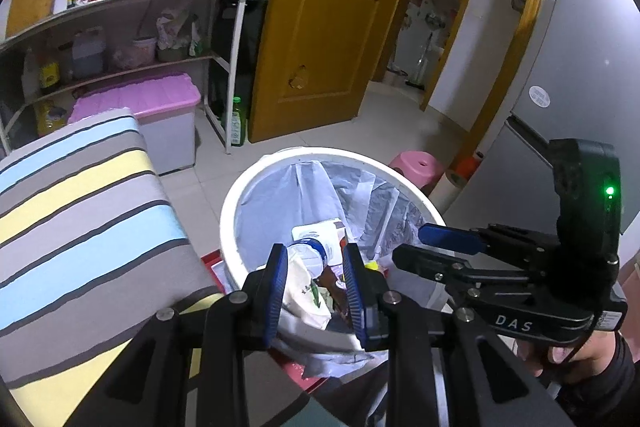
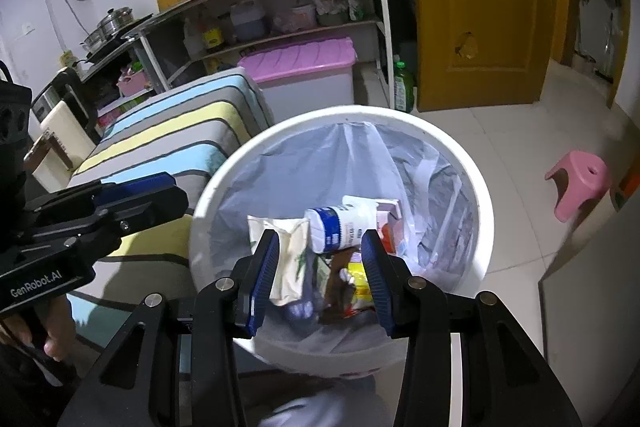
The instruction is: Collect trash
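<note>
Two grippers tilt down over one white bin [image 2: 476, 211] on the tiled floor [image 2: 520, 115]. Left gripper [image 1: 316, 283]: jaws partly open, nothing gripped. Right gripper [image 2: 320, 279]: jaws wider apart, also empty. Trash lies inside the lined bin: one bottle [image 2: 340, 223], one cream wrapper [image 2: 288, 259], one carton [image 2: 390, 223]. One pink stool [image 2: 580, 183] stands near the wooden door [image 2: 480, 7].
</note>
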